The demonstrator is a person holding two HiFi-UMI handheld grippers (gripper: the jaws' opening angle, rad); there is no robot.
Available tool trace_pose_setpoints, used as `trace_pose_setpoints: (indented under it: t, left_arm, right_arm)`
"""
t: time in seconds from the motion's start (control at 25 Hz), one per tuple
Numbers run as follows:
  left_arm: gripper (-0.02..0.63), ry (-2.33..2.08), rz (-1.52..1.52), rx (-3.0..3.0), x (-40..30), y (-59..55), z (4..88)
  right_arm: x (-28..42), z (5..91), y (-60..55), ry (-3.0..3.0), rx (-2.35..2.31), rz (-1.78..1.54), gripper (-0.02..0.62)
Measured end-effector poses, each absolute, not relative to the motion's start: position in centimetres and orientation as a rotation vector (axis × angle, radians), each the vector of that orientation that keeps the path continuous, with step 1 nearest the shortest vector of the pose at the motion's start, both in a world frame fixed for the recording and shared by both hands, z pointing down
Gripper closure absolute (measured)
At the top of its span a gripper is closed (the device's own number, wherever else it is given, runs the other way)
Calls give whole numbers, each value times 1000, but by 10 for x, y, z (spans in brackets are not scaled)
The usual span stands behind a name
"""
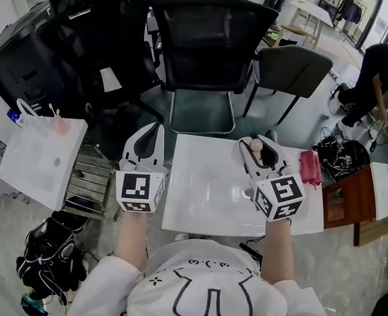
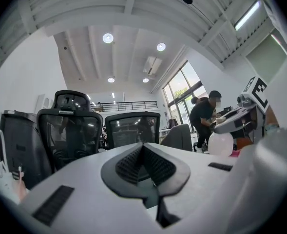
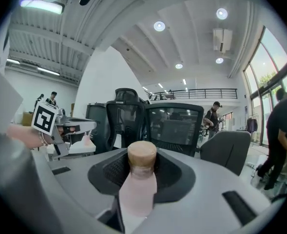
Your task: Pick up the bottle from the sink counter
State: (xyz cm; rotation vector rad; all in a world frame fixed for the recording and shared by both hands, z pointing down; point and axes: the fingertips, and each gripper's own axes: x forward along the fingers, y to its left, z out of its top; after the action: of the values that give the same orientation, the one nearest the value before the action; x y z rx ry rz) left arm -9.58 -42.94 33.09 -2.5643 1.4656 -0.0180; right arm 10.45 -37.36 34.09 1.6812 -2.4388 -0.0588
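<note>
The bottle (image 3: 138, 182), pale pink with a tan cap, sits between the jaws of the right gripper (image 1: 260, 150). The jaws pinch its body from both sides just under the neck, so the cap stands free above the pads. They stand partway closed because the bottle's width stops them. Gripping high on the body, near the neck, probably keeps the bottle from tipping. In the head view the bottle is over the far right part of the white sink bench (image 1: 194, 151). It appears to be raised off the surface rather than standing on it, so the pick-up looks largely done, though the bottle's base cannot be seen there. At 3 o'clock from the bottle a pink cloth or sponge (image 1: 309, 166) lies on the bench, just beside the gripper but not touching it. At 9 o'clock, across the basin, the left gripper (image 1: 150, 137) hangs off the bench's left edge with its jaws pressed together on nothing. It seems kept aside so that the right one has room. At 12 o'clock a black mesh office chair (image 1: 210, 45) faces the bench. Farther out at 9 o'clock stands a second white sink unit (image 1: 32, 166).
</note>
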Motion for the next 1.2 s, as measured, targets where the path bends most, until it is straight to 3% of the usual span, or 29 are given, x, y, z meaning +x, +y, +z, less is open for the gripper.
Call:
trace_pose_setpoints:
  t: [0.52,1.2]
  left_arm:
    - [600,1369,54,-2542,-69,-422,299]
    - [600,1310,108,-2508,-56,-406,272]
  right_arm:
    - [162,291,-345,-2351,1918,-204,448]
    - [184,254,-320,-2323,2029,-350,448]
